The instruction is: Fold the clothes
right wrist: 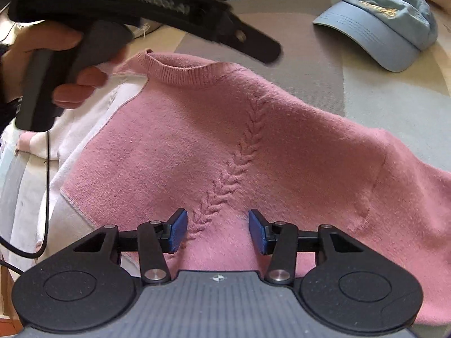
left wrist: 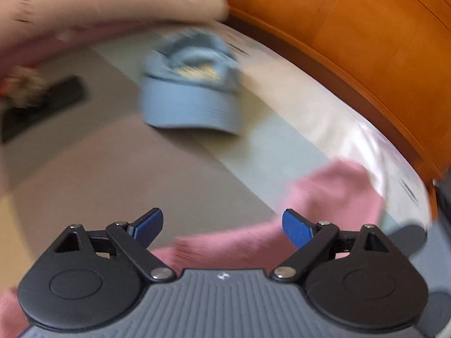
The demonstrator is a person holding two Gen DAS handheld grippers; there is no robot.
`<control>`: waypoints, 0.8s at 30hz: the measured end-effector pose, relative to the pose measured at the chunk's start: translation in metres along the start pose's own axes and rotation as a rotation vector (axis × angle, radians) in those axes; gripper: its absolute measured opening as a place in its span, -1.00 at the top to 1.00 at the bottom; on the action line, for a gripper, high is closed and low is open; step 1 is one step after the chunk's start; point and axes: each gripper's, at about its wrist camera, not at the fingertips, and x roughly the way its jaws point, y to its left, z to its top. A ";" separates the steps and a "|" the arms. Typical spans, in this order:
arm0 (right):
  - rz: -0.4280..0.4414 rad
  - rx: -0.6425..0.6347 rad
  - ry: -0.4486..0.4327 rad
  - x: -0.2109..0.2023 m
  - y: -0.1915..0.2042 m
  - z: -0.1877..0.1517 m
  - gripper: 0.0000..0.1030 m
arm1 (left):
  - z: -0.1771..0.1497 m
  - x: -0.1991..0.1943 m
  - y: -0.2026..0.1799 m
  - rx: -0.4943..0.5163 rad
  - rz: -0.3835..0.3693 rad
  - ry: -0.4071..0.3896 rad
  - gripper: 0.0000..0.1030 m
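Currently both my grippers are spread, gripping nothing: right gripper [right wrist: 217, 231] above the pink sweater [right wrist: 253, 146] lying flat on the bed, left gripper [left wrist: 222, 226] over its edge, cap [right wrist: 386, 22] beyond.

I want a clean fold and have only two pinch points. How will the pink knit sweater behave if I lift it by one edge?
The pink knit sweater will probably sag and drape: it already lies in soft wrinkles near its sleeve. The fuzzy knit looks grippy, so the right gripper, now open above it, should hold without slipping. It may stretch at the ribbed collar, so pinch elsewhere.
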 end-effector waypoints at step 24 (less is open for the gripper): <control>-0.095 -0.303 -0.040 0.006 -0.030 0.099 -0.03 | -0.086 -0.014 -0.014 0.053 -0.008 0.058 -0.86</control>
